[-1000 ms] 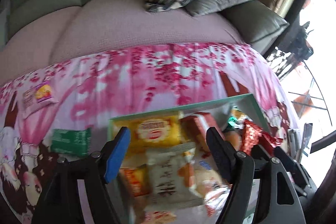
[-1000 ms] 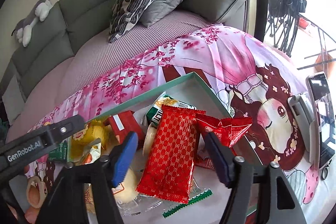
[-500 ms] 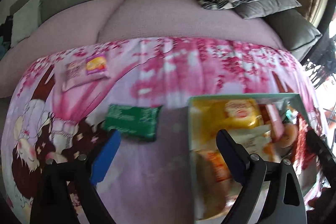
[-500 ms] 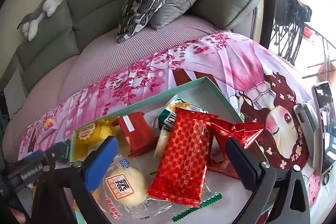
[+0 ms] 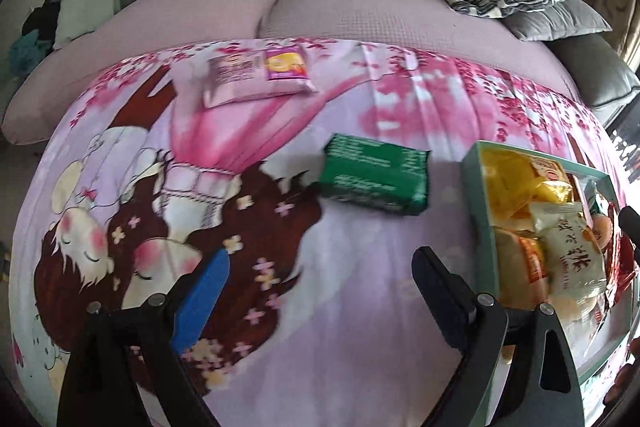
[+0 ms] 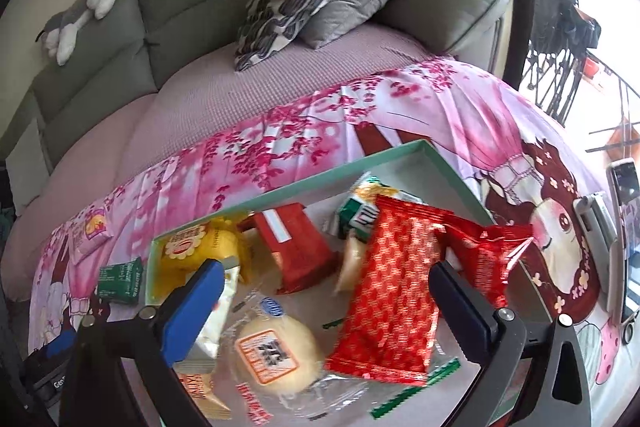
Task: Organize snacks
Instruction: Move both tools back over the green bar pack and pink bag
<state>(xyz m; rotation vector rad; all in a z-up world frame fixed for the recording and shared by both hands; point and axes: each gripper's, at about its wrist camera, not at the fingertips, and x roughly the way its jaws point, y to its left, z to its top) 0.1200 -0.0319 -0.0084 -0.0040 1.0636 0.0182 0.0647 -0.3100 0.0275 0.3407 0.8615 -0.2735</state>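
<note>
right tool (image 6: 326, 281) gapes wide over red snack packet (image 6: 390, 291) in tray (image 6: 452, 175).

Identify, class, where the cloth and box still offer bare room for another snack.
Free: cloth between green packet and left gripper; box's far right corner beyond the red wrapper. Crowded: the box's left and middle.

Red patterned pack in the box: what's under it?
The red pack lies over a clear wrapper with a green serrated edge and overlaps the bun wrapper. A green-white packet peeks out behind. The box floor beneath is covered.
</note>
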